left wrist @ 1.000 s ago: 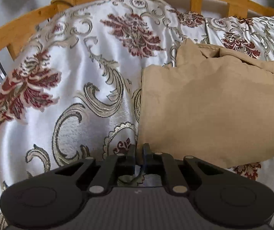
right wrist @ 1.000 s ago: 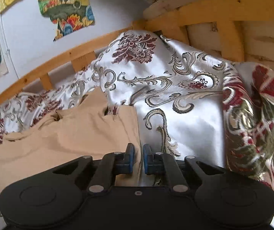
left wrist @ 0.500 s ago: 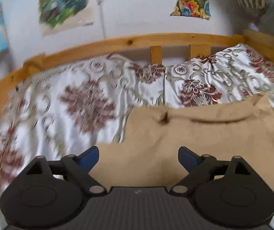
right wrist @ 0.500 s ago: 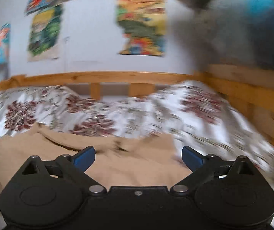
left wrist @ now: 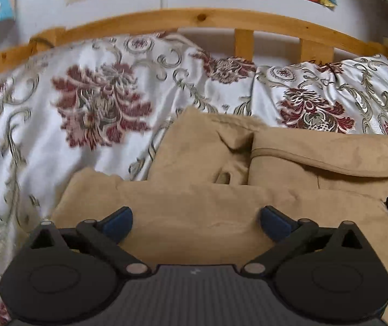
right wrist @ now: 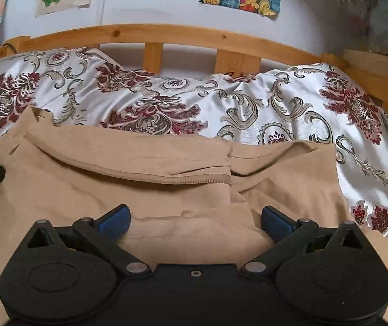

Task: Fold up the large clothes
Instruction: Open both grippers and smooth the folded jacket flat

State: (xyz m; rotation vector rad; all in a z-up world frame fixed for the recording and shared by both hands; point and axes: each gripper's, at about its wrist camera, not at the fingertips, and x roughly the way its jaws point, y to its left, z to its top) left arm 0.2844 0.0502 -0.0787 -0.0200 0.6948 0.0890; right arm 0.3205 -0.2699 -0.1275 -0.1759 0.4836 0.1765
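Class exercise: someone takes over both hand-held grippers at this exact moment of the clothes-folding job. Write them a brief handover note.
Left hand-held gripper: jaws opening, nothing between the pads, above the near folded edge.
Right hand-held gripper: jaws opening too, nothing held, above the garment's right part.
Tan soft fabric garment: lies on the white satin bedspread with red floral pattern, inside the wooden bed rail.
Done: a near layer is folded over; the zip seam shows.
Left: far edges look bunched and uneven; probably straighten them, then fold again.
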